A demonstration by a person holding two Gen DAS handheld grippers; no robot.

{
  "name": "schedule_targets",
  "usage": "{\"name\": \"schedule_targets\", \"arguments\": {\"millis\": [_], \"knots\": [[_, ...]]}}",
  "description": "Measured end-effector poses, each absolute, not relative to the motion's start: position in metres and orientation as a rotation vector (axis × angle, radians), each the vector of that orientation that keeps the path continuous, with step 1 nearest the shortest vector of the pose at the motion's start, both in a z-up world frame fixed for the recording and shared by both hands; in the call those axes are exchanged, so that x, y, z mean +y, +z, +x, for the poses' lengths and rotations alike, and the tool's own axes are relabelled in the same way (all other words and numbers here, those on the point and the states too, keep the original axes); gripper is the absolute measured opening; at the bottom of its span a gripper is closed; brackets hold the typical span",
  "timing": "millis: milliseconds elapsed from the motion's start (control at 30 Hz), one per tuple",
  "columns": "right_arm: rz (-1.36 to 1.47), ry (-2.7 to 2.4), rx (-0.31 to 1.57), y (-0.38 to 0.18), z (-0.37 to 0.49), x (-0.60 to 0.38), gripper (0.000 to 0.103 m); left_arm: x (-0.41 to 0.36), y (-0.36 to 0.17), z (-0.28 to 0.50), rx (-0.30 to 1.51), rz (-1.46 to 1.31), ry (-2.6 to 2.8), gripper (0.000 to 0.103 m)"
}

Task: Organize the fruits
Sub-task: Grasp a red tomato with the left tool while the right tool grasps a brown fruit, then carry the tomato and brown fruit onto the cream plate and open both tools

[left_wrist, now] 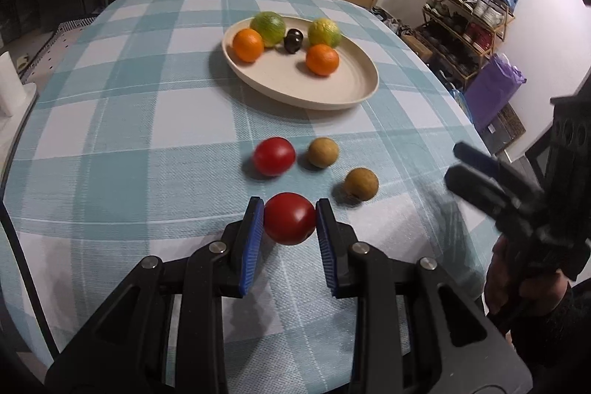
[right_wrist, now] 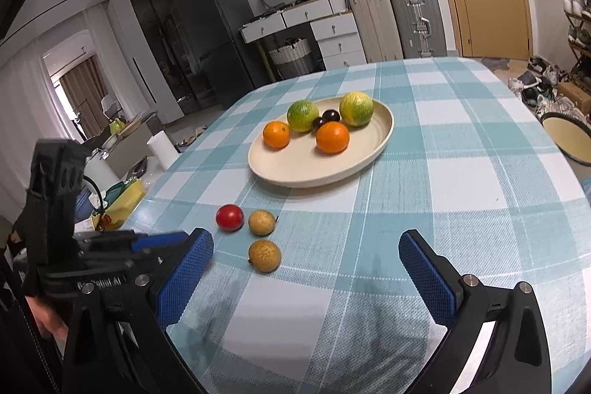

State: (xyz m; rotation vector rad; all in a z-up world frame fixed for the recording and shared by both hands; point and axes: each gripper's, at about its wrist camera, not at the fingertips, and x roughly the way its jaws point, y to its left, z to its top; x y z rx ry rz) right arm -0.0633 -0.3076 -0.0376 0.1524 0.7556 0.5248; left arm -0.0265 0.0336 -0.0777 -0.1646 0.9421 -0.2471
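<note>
Nearest, in the left wrist view: left gripper [left_wrist: 290, 220] with fingers [left_wrist: 252, 239] clamped on a red tomato [left_wrist: 290, 218], pads pressing its two sides, just above the table [left_wrist: 110, 135]

Right gripper [right_wrist: 306, 253] with fingers [right_wrist: 184, 274] wide apart, nothing between them — only checked cloth

Just beyond: second red tomato [left_wrist: 274, 156] and two brown round fruits [left_wrist: 323, 152] [left_wrist: 361, 184] loose on the cloth, near one another

Farther, straight ahead and slightly right of the clamped tomato: cream plate [left_wrist: 332, 91] with two oranges [left_wrist: 248, 45], two green citrus and a dark fruit — near half bare, probably the drop spot
</note>
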Motion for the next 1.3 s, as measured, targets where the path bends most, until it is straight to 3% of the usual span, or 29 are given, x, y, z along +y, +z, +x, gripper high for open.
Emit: {"name": "schedule_targets", "arguments": {"millis": [500, 633, 900, 1133, 1300], "knots": [[0.048, 0.606, 0.823, -0.054, -0.063, -0.272, 0.101, 0.061, -0.071, -0.018, 0.923, -0.239, -0.224, 0.026], [-0.001, 0.628, 0.857, -0.061, -0.058, -0.259, 0.082, 0.066, -0.073, -0.013, 0.928, -0.246, -0.218, 0.026], [-0.035, 0.652, 0.893, -0.067, -0.049, -0.245, 0.06, 0.077, -0.067, -0.002, 0.924, -0.26, -0.217, 0.026], [-0.059, 0.659, 0.933, -0.074, -0.039, -0.239, 0.028, 0.08, -0.06, 0.012, 0.919, -0.261, -0.222, 0.026], [-0.031, 0.668, 0.94, -0.074, -0.035, -0.244, 0.028, 0.078, -0.059, 0.023, 0.923, -0.265, -0.226, 0.026]]}}
